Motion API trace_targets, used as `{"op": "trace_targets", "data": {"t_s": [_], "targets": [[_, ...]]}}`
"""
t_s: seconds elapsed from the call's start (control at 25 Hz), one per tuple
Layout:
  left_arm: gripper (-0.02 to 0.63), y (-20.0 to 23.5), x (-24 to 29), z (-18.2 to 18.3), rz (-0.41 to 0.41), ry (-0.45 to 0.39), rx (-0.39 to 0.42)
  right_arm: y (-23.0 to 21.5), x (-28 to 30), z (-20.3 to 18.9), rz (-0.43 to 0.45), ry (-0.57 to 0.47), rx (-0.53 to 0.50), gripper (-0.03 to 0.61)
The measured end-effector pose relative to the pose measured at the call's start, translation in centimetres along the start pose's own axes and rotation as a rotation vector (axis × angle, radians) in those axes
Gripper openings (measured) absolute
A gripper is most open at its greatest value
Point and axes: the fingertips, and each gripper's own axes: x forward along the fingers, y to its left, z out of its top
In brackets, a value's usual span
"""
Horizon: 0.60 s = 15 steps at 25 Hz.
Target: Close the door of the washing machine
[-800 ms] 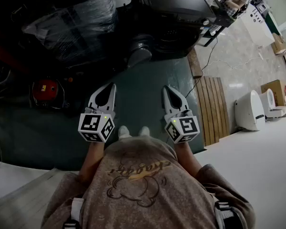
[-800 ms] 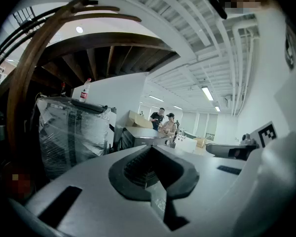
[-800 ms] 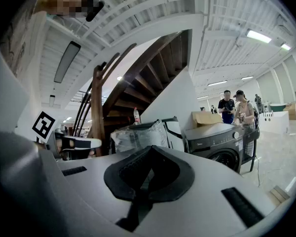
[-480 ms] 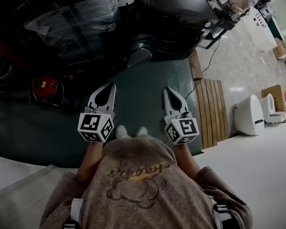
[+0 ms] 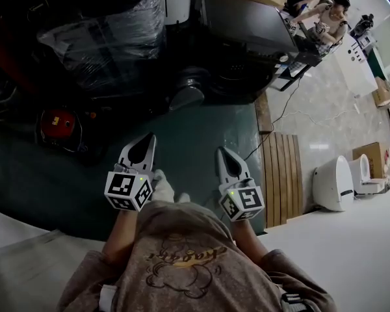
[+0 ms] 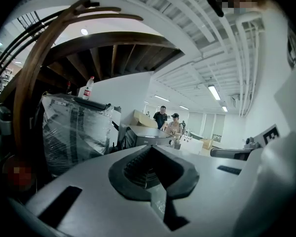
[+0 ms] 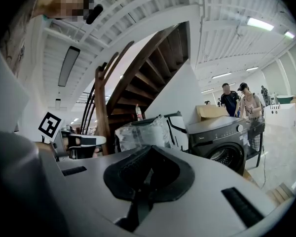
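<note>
The person stands on a dark green mat (image 5: 195, 135) and holds both grippers level in front of the body, side by side with a gap between them. The left gripper (image 5: 149, 136) has its fingers fully together, tip against tip, and nothing is between them. The right gripper (image 5: 221, 151) is the same: fingers together, no thing in the grip.

The washer (image 5: 247, 25) is far ahead and a little to the right, well apart from both grippers. Its round grey door (image 5: 187, 96) seems to be swung out from the front, at the washer's near left corner. Between the gripper tips and the door lies a bare stretch of mat, so the way forward is open.

The left side is crowded. A big wrapped load (image 5: 97, 38) stands just left of the washer, and a red thing (image 5: 57, 123) is on the floor to the left of the left gripper. On the right, the mat ends at a straight edge where wooden slats (image 5: 281, 174) lie along it. A cable (image 5: 281, 108) runs over the floor from the far end of the slats toward the washer. Beyond the slats is white floor (image 5: 351, 239) with two toilets (image 5: 335, 184) on it. Two persons (image 7: 239, 102) stand far behind the washer, on its right.
</note>
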Motion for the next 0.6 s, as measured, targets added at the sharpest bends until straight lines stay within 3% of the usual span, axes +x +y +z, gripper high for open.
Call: {"op": "trace_targets", "data": {"t_s": [0.6], "targets": [[0.000, 7.3, 9.5, 3.9, -0.018, 0.019, -0.016, -2.8, 12.3, 2.6, -0.023, -0.006, 0.014, -0.008]]}}
